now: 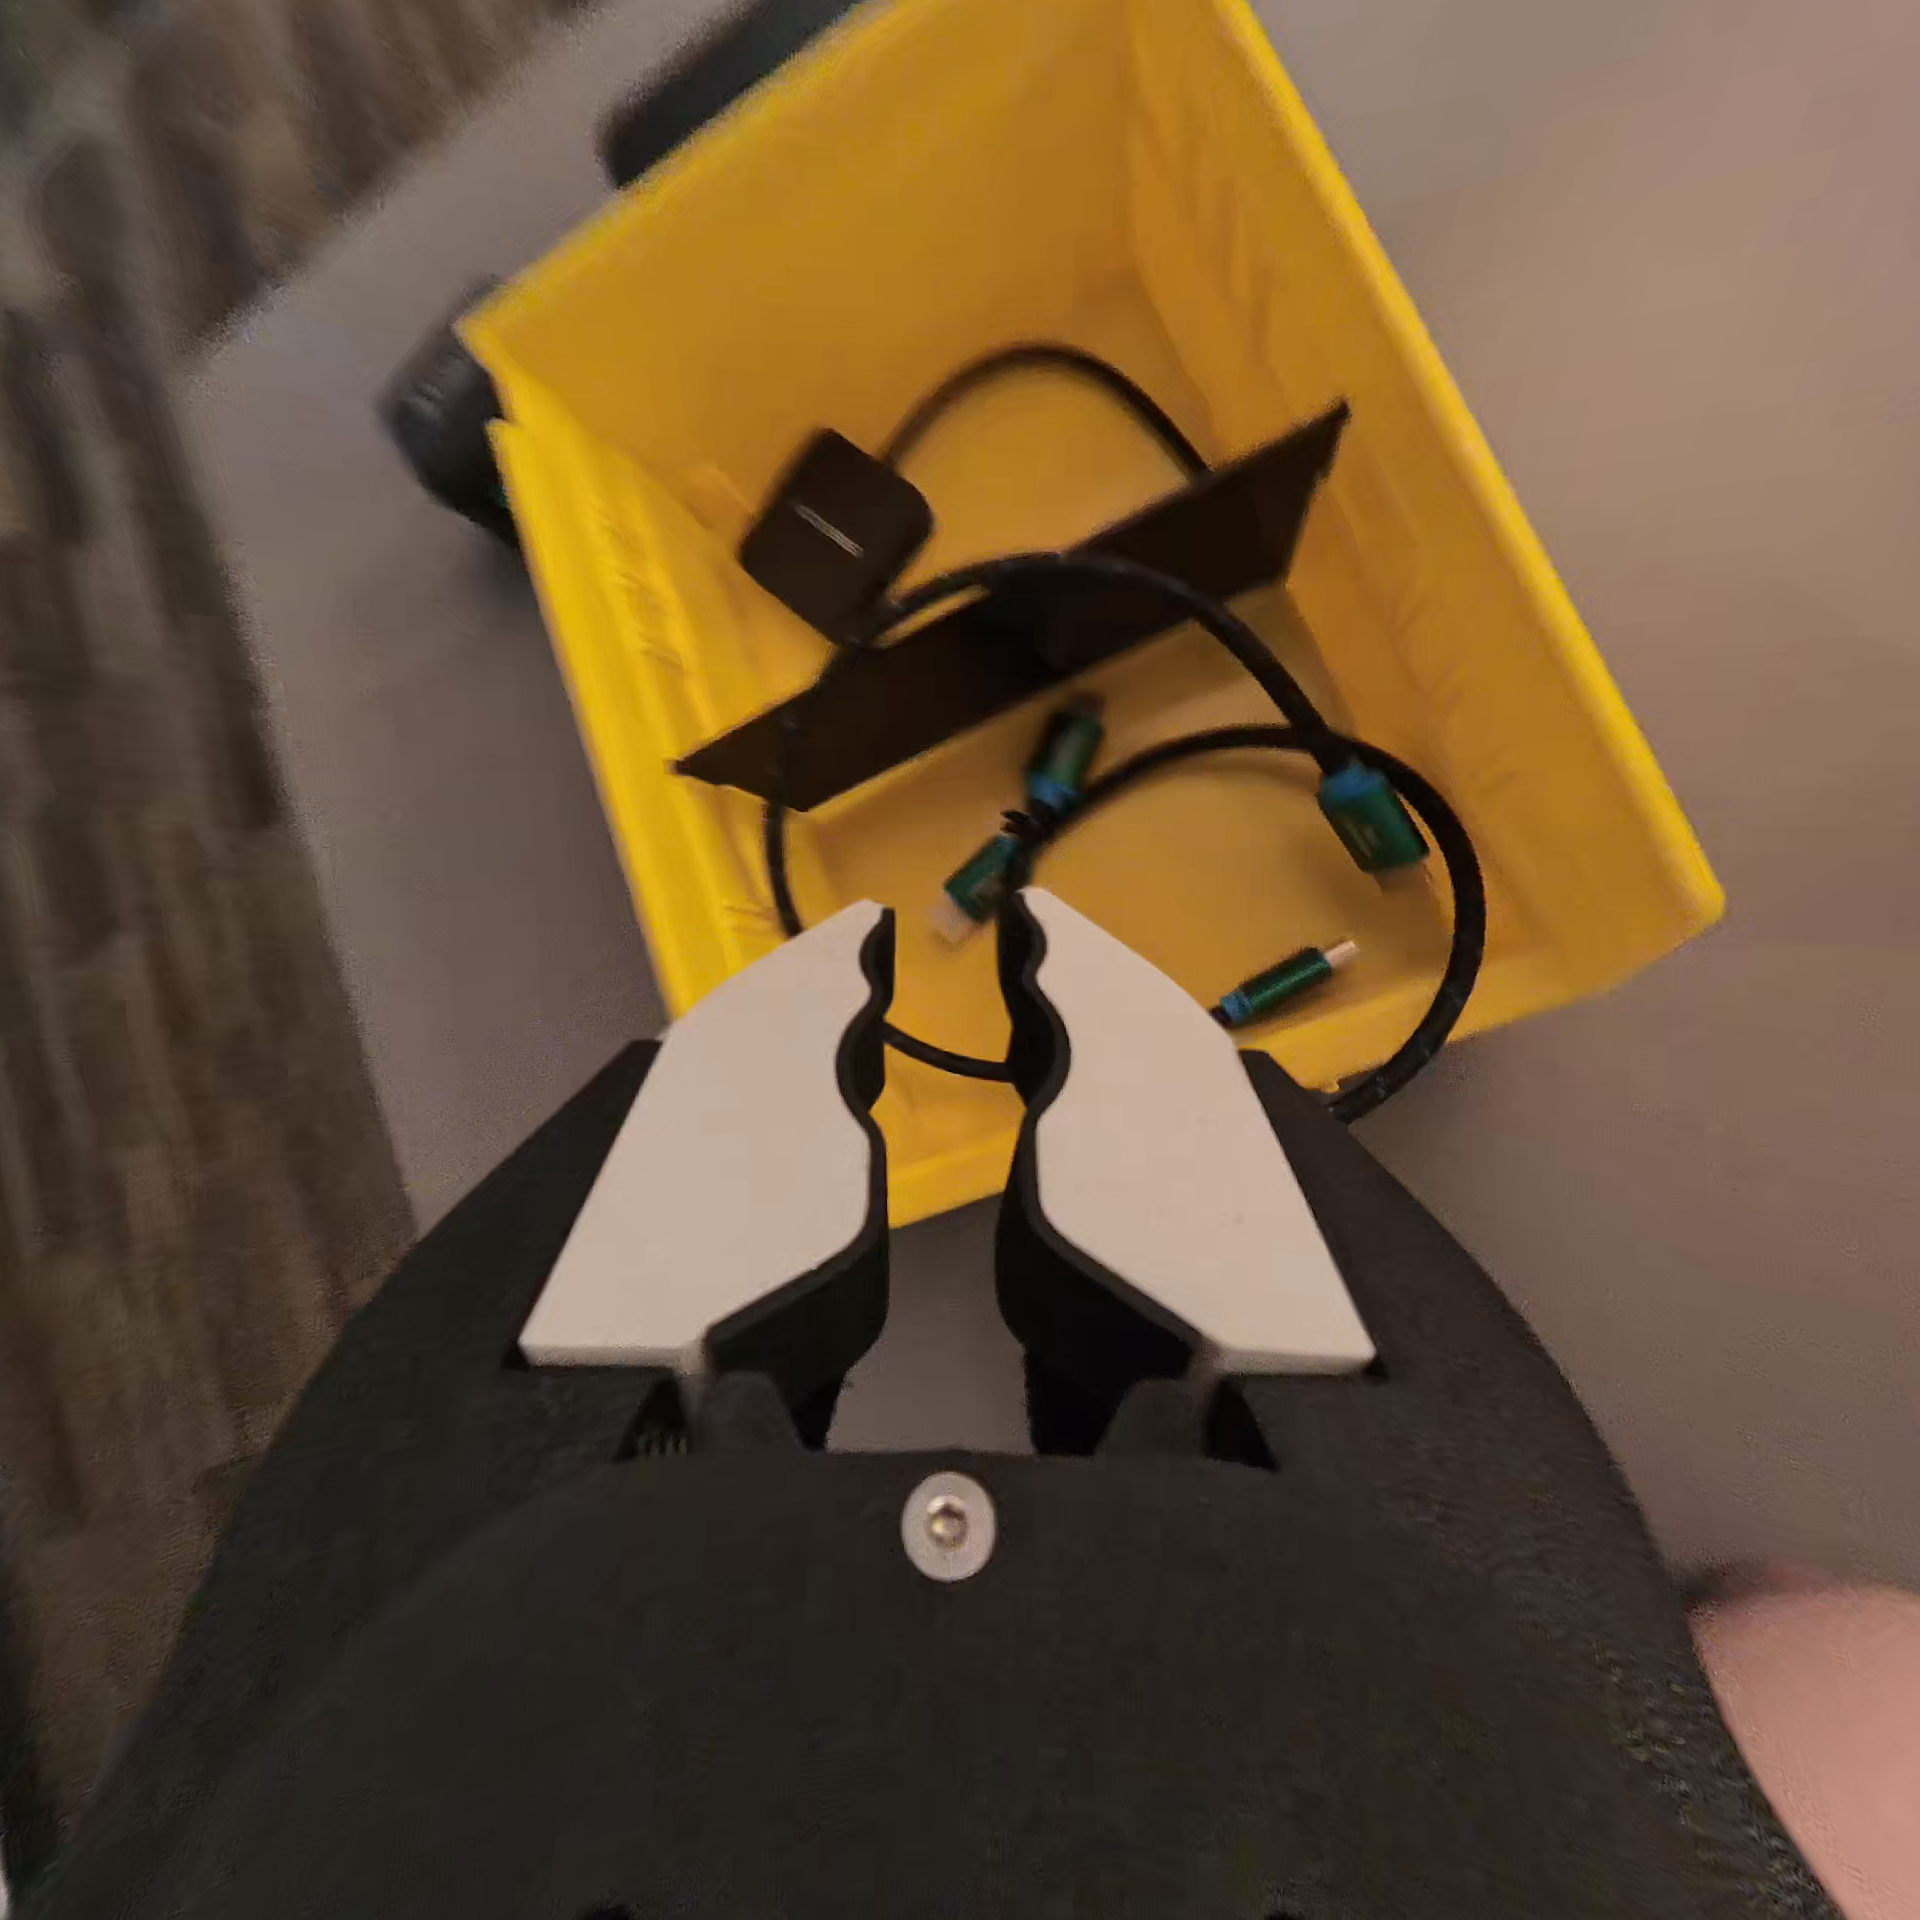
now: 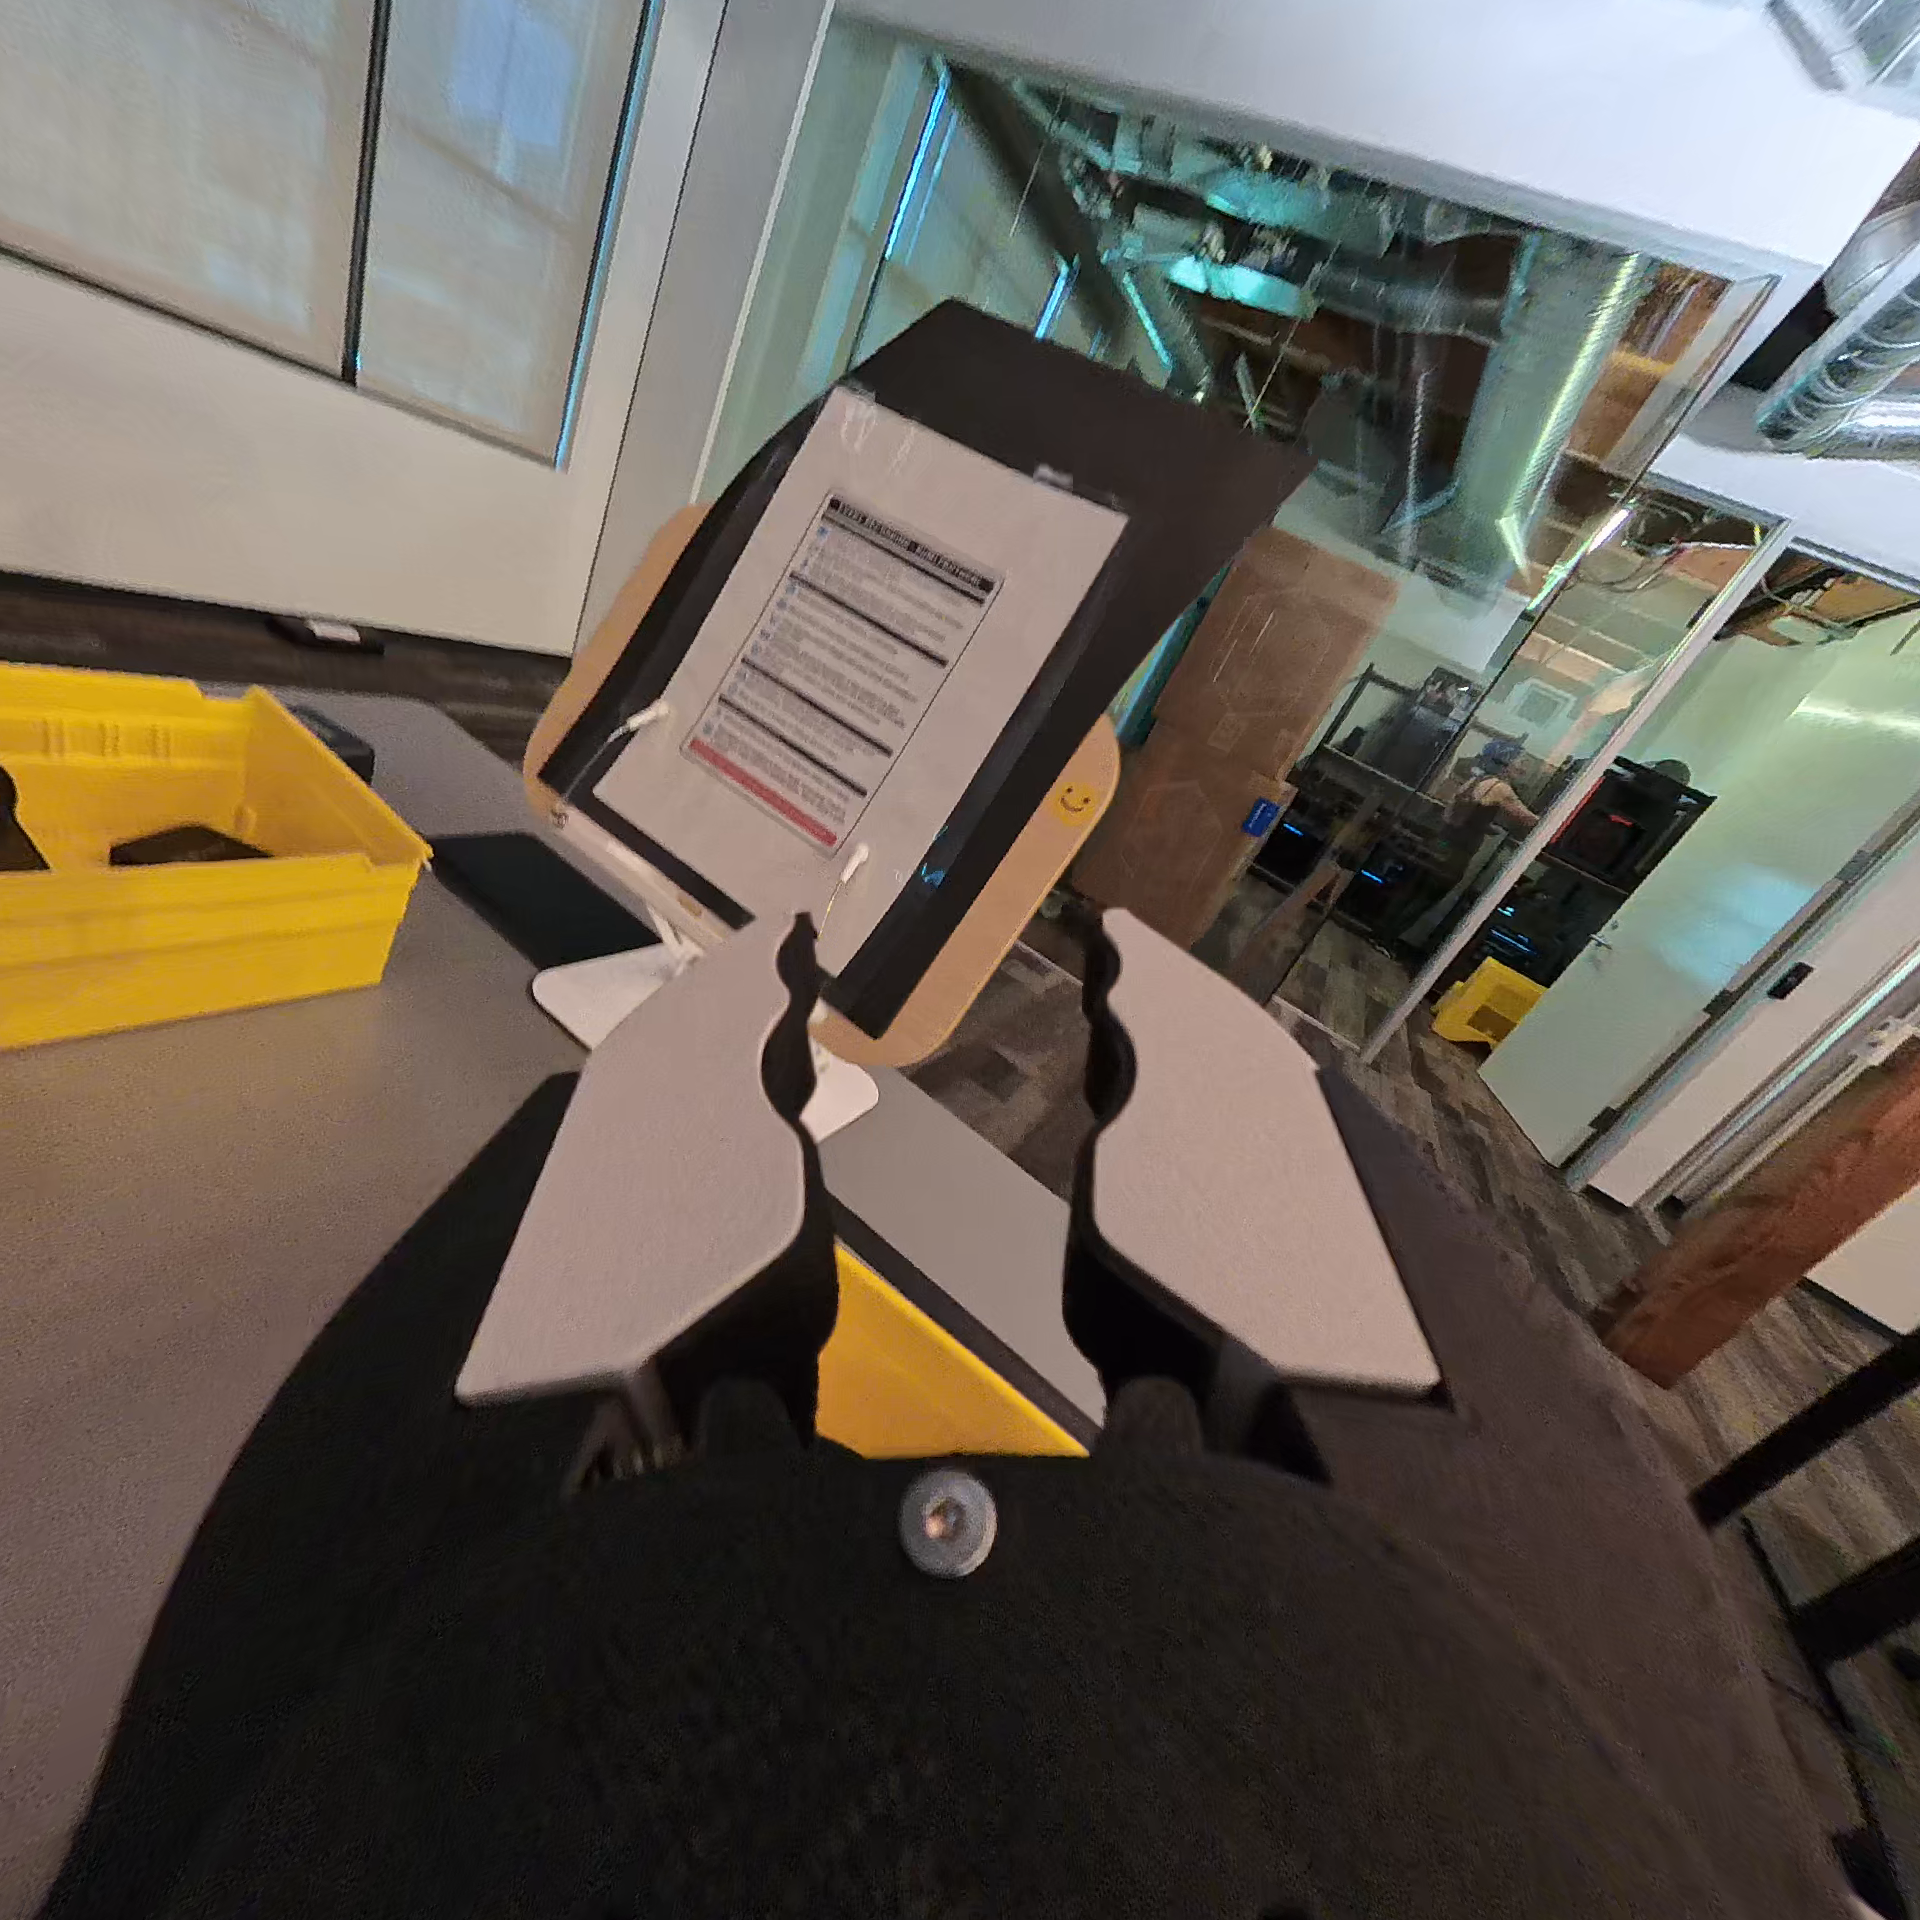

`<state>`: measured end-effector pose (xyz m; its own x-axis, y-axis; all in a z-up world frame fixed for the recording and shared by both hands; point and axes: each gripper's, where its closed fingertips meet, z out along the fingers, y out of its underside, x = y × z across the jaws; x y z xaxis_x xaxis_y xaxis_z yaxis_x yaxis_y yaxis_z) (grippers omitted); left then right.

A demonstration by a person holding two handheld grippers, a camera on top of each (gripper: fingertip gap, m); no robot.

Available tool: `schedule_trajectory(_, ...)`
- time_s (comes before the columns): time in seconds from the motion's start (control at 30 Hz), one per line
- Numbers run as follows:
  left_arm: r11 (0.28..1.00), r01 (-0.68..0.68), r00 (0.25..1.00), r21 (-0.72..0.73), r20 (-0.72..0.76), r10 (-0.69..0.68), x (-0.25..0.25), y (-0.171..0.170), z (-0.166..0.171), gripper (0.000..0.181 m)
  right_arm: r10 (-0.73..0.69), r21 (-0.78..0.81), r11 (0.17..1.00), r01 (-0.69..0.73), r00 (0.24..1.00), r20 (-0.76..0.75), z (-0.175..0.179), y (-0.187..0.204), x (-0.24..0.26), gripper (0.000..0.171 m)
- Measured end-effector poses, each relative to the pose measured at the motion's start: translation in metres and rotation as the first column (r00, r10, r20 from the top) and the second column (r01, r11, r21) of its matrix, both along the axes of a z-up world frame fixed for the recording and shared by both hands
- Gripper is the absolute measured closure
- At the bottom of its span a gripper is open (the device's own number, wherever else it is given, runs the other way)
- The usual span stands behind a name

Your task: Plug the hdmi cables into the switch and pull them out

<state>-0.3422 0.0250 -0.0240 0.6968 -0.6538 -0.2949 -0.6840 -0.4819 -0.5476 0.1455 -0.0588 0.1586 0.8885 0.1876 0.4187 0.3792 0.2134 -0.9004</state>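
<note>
A yellow bin [image 1: 1039, 260] on the grey table holds a small black switch box [image 1: 836, 530] with its own black lead, behind a black divider [image 1: 997, 655]. In the front compartment lie black HDMI cables with green plugs: one [image 1: 1371, 826] at right, one [image 1: 1283, 982] near the front wall, one [image 1: 1065, 748] by the divider and one [image 1: 977, 883] just beyond my left gripper [image 1: 951, 920]. The left gripper is open and empty above the bin's near edge. My right gripper [image 2: 951, 930] is open and empty, raised over the table, apart from the bin [image 2: 208, 914].
A tablet on a white stand [image 2: 831, 665] with a printed sheet stands on the table ahead of the right gripper. A second yellow item [image 2: 925, 1371] lies under the right gripper. A dark round object [image 1: 442, 431] sits beside the bin. Carpet and glass walls lie beyond. My hands' fingertips stand some 55 cm from each other. My left gripper's tips are some 30 cm from the dark round object [image 1: 442, 431].
</note>
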Motion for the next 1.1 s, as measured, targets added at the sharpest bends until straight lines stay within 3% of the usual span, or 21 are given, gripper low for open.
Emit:
schedule_trajectory(0.17,0.977,-0.032,0.999,-0.211,-0.049,0.022,-0.005,0.015,-0.054,0.156,0.004,-0.047,0.999,0.0,0.996,0.088,-0.017,0.013,-0.019,0.121)
schedule_trajectory(0.3,0.904,-0.104,0.994,-0.414,-0.067,0.084,-0.01,0.007,-0.086,0.15,0.009,-0.074,0.997,0.0,0.993,0.117,-0.025,0.019,-0.024,0.121)
schedule_trajectory(0.53,0.866,-0.187,0.98,-0.463,-0.144,0.134,-0.02,0.009,-0.104,0.149,0.01,-0.097,0.995,0.003,0.992,0.128,-0.03,0.021,-0.024,0.121)
schedule_trajectory(0.63,0.818,-0.242,0.969,-0.522,-0.175,0.175,-0.024,0.003,-0.113,0.154,0.003,-0.102,0.995,0.012,0.989,0.146,-0.031,0.021,-0.023,0.122)
schedule_trajectory(0.77,0.793,-0.25,0.968,-0.555,-0.144,0.204,-0.021,0.003,-0.115,0.174,0.005,-0.107,0.994,0.014,0.985,0.173,-0.033,0.02,-0.025,0.123)
schedule_trajectory(0.87,0.799,-0.252,0.968,-0.547,-0.143,0.207,-0.022,0.005,-0.111,0.175,0.005,-0.113,0.993,0.016,0.982,0.186,-0.035,0.021,-0.027,0.123)
schedule_trajectory(1.1,0.906,-0.248,0.967,-0.343,-0.142,0.211,-0.025,0.009,-0.061,0.174,0.008,-0.119,0.993,0.02,0.972,0.235,-0.039,0.022,-0.032,0.123)
